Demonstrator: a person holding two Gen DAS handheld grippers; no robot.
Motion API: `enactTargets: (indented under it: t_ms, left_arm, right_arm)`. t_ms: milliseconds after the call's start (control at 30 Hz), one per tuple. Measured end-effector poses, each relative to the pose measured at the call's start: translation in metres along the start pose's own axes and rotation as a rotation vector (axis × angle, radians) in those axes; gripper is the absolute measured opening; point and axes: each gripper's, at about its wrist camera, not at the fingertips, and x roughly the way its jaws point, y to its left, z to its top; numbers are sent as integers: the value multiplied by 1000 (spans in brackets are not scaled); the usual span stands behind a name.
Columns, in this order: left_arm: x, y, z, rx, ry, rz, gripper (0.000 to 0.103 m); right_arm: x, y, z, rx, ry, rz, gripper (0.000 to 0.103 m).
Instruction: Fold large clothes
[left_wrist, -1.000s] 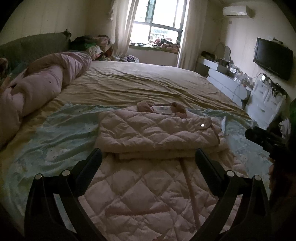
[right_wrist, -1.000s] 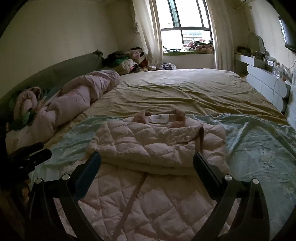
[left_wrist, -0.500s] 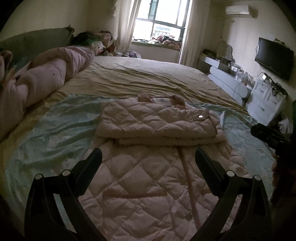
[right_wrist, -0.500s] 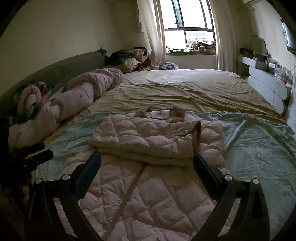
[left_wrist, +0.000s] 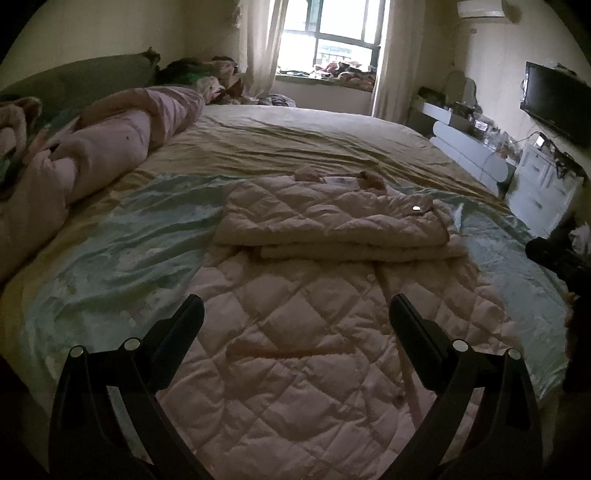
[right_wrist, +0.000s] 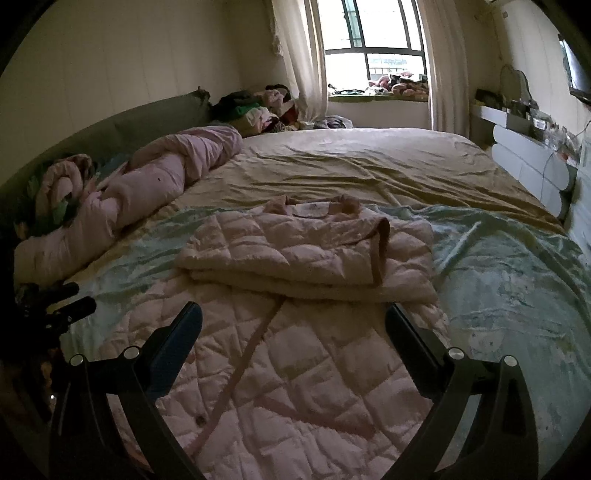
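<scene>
A pale pink quilted coat (left_wrist: 306, 354) (right_wrist: 295, 369) lies on the bed, collar toward the window. Its sleeves are folded across the chest into a thick band (left_wrist: 332, 225) (right_wrist: 306, 258); the lower body lies flat toward me. My left gripper (left_wrist: 295, 314) hangs open above the coat's lower half, holding nothing. My right gripper (right_wrist: 293, 321) is open too, above the same lower part, with a strap (right_wrist: 251, 350) running between its fingers' view. At the left wrist view's right edge is the right gripper (left_wrist: 554, 254); at the right wrist view's left edge, the left gripper (right_wrist: 55, 310).
A light blue sheet (left_wrist: 122, 251) lies under the coat on a tan bedspread (left_wrist: 295, 144). A rolled pink duvet (left_wrist: 110, 144) runs along the left side. Clothes are piled near the window (right_wrist: 258, 110). White drawers (left_wrist: 543, 184) and a wall TV (left_wrist: 557, 99) stand on the right.
Both grippers have drawn back toward the coat's hem, so more of the flat lower body shows. Both stayed open. The coat has not moved.
</scene>
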Motion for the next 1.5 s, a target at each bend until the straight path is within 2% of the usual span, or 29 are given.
enactTargets:
  t_ms: [333,1100,1500]
  left_arm:
    - [-8,16,-27,-33,27,46,94]
    - [-6,61,-85,-83,145,156,94]
    - [-3,104,-114,-168,214,190,94]
  right_arm:
    - [-2,-4,-21,-3,36,2,99]
    - [-1,-25,-70,19,137,-42,99]
    - [2,-41,-99,32,210,-58,99]
